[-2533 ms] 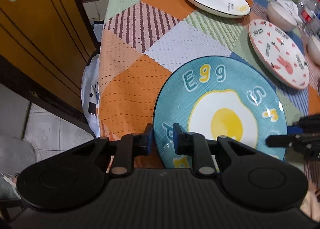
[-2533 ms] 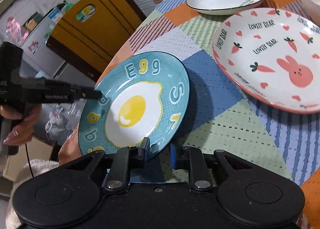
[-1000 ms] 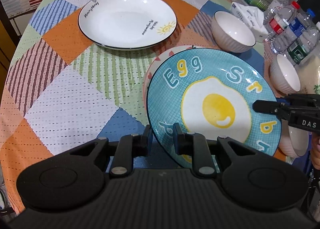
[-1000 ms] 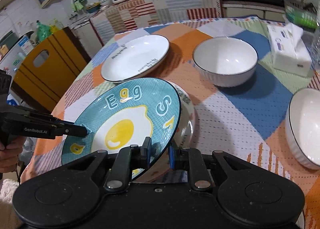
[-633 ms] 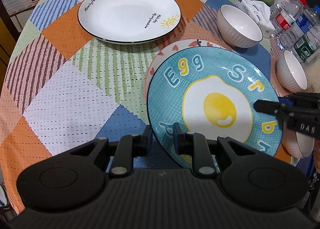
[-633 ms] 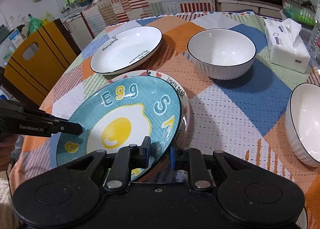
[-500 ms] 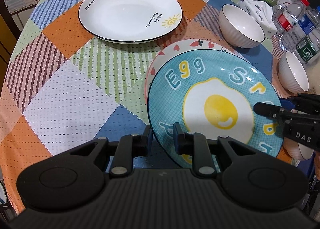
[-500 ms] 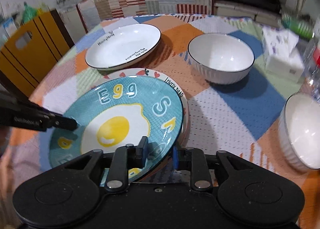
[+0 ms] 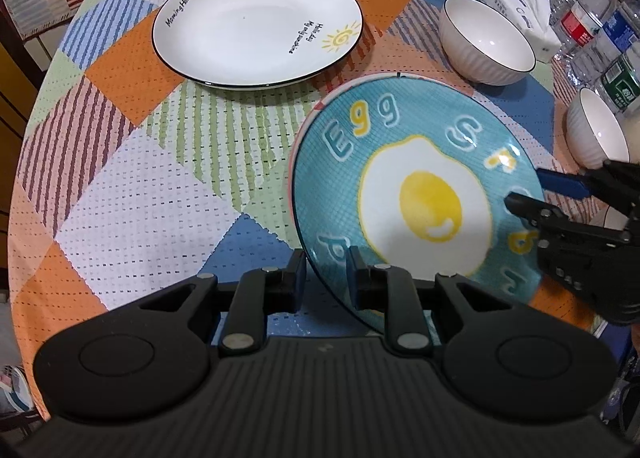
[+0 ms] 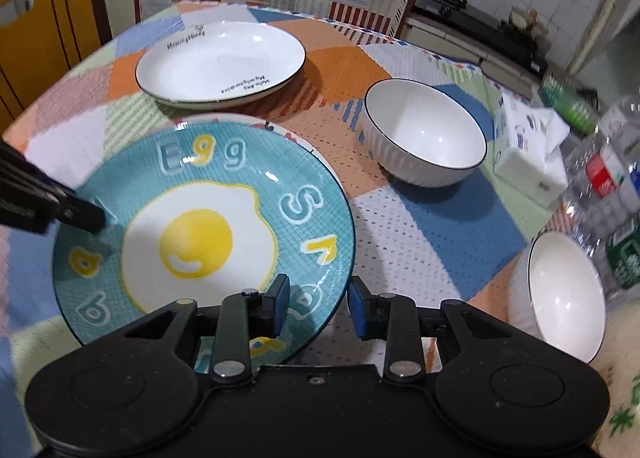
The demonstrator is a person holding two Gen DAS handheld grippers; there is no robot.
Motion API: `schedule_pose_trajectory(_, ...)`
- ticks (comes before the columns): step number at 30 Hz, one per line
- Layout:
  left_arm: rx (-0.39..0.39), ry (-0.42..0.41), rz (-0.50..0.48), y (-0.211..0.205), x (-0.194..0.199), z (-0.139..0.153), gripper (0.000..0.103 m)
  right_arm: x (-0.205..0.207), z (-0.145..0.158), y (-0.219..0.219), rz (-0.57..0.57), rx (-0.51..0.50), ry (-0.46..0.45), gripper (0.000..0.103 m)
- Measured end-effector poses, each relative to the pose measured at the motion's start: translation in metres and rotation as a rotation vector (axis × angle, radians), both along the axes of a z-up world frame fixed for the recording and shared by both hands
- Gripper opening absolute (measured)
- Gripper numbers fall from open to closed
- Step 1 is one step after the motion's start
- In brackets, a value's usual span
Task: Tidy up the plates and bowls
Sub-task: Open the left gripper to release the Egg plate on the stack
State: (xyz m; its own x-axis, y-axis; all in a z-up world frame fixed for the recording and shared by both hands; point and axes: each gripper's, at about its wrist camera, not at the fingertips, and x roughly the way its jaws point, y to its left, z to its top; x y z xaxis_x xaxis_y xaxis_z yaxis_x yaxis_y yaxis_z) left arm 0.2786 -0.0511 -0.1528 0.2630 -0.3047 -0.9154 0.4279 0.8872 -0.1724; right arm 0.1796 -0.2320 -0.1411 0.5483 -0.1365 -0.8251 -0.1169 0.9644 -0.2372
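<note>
The blue egg plate (image 9: 424, 194) sits nested on the pink-rimmed plate (image 9: 291, 178), of which only a thin edge shows on the side away from the right gripper, so the stacking step looks all but done. The left gripper (image 9: 323, 278) has the egg plate's near rim between its jaws, which stand slightly apart; whether the pads actually press the rim I cannot tell. The right gripper (image 10: 316, 304) straddles the opposite rim with its jaws parted, a visible gap on the outer side, so its hold appears released. Gripping at two opposite edges would keep a wide, shallow plate level while it is lowered onto another, which is probably why both tools sit here. Ahead of the left jaws, well apart from the stack, lies the white plate (image 9: 258, 24) with a sun motif, empty. Ahead and to the outer side of the right jaws stands a ribbed white bowl (image 10: 426, 132), empty; a second bowl (image 10: 566, 294), also empty, sits just beside the right gripper's outer jaw. A tissue box (image 10: 524, 150) and water bottles (image 9: 588, 24) stand beyond the bowls.
</note>
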Motion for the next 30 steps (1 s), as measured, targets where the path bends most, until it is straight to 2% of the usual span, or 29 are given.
schedule_pose_trajectory(4, 0.006, -0.026, 0.006, 0.0, -0.004, 0.005, 0.019, 0.003, -0.002, 0.004, 0.042, -0.053, -0.026, 0.036)
schedule_pose_trajectory(12, 0.038, -0.094, -0.011, 0.0, -0.018, 0.033, 0.019, -0.001, 0.047, -0.004, 0.08, 0.095, -0.102, 0.035)
schedule_pose_trajectory(19, 0.053, -0.118, -0.003, 0.01, -0.021, 0.055, 0.02, -0.009, 0.078, 0.001, 0.124, 0.057, -0.178, 0.036)
schedule_pose_trajectory(23, 0.07, -0.13, -0.003, 0.016, -0.019, 0.065, 0.02, -0.007, 0.095, 0.0, 0.145, 0.082, -0.191, 0.041)
schedule_pose_trajectory(30, 0.153, -0.185, -0.045, 0.02, -0.013, 0.079, 0.02, 0.01, 0.122, 0.006, 0.207, 0.126, -0.198, 0.053)
